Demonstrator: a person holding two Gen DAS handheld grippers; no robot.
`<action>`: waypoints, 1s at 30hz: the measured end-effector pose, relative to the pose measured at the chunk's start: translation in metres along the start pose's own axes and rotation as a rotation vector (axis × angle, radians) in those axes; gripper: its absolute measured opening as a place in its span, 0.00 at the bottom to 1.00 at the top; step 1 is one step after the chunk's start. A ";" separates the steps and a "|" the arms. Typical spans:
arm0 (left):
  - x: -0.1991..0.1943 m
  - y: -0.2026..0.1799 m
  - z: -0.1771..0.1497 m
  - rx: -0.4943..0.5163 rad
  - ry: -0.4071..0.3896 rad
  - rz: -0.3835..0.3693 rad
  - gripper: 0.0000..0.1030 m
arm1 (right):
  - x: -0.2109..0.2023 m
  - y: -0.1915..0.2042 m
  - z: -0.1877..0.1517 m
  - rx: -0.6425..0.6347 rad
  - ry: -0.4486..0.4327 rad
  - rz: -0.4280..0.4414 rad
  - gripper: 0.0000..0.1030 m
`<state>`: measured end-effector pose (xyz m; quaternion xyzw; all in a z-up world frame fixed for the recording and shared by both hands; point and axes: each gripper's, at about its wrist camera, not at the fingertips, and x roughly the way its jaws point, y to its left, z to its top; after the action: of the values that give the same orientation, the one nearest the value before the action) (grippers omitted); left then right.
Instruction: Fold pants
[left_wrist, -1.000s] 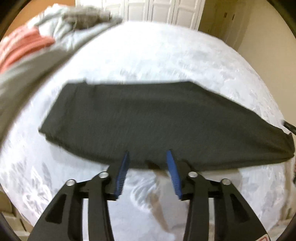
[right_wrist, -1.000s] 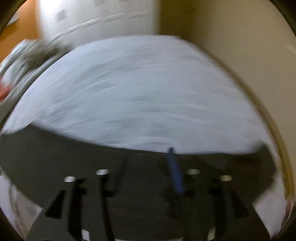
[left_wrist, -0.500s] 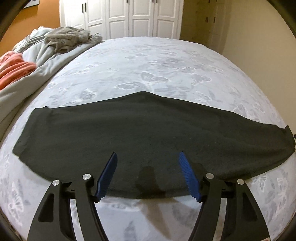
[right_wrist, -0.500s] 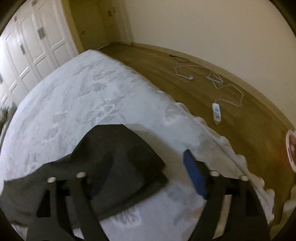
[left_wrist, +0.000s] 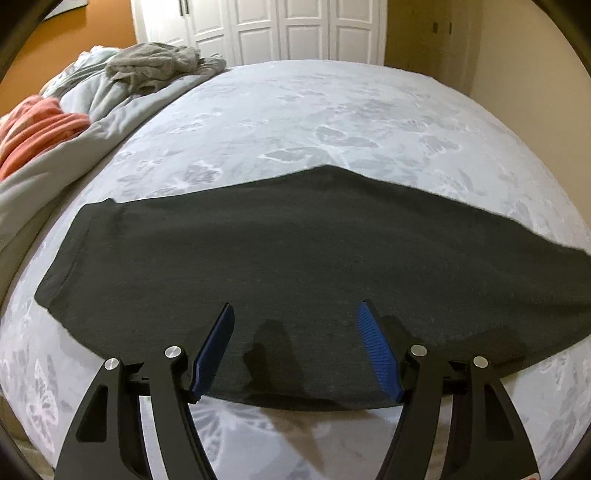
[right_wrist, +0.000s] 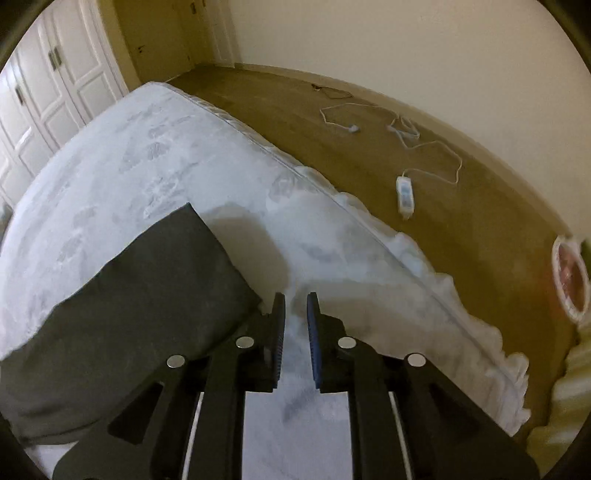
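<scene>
Dark grey pants (left_wrist: 295, 251) lie flat and folded lengthwise across the white patterned bed (left_wrist: 332, 110). My left gripper (left_wrist: 296, 309) hovers open over the pants' near edge, with fabric below the blue pads but nothing pinched. In the right wrist view one end of the pants (right_wrist: 147, 295) lies left of my right gripper (right_wrist: 295, 300). Its jaws are closing to a narrow gap above bare sheet (right_wrist: 258, 240), just right of the pants' corner. Nothing is between its pads.
A grey blanket and crumpled clothes (left_wrist: 147, 70) with an orange striped cloth (left_wrist: 33, 133) pile up at the bed's far left. The bed's right edge (right_wrist: 406, 266) drops to a wooden floor with a white cable and controller (right_wrist: 404, 192). White closet doors (left_wrist: 295, 29) stand behind.
The left gripper widened and moved in over the pants' near edge. The right gripper swung to the pants' end, opened wide, then narrowed to a small gap beside the corner.
</scene>
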<state>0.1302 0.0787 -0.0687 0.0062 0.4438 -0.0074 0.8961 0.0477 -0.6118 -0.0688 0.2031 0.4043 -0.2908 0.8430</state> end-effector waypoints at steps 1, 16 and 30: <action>-0.003 0.005 0.002 -0.019 0.000 -0.009 0.69 | -0.009 0.002 0.000 -0.002 -0.023 0.010 0.21; -0.031 0.057 -0.003 -0.155 -0.007 -0.071 0.71 | 0.008 0.037 -0.028 -0.022 0.068 -0.008 0.77; -0.031 0.146 -0.007 -0.453 0.027 0.001 0.71 | -0.081 0.129 -0.053 -0.178 -0.080 0.043 0.87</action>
<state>0.1081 0.2249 -0.0475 -0.1946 0.4459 0.0931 0.8687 0.0615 -0.4585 -0.0219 0.1243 0.3903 -0.2436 0.8791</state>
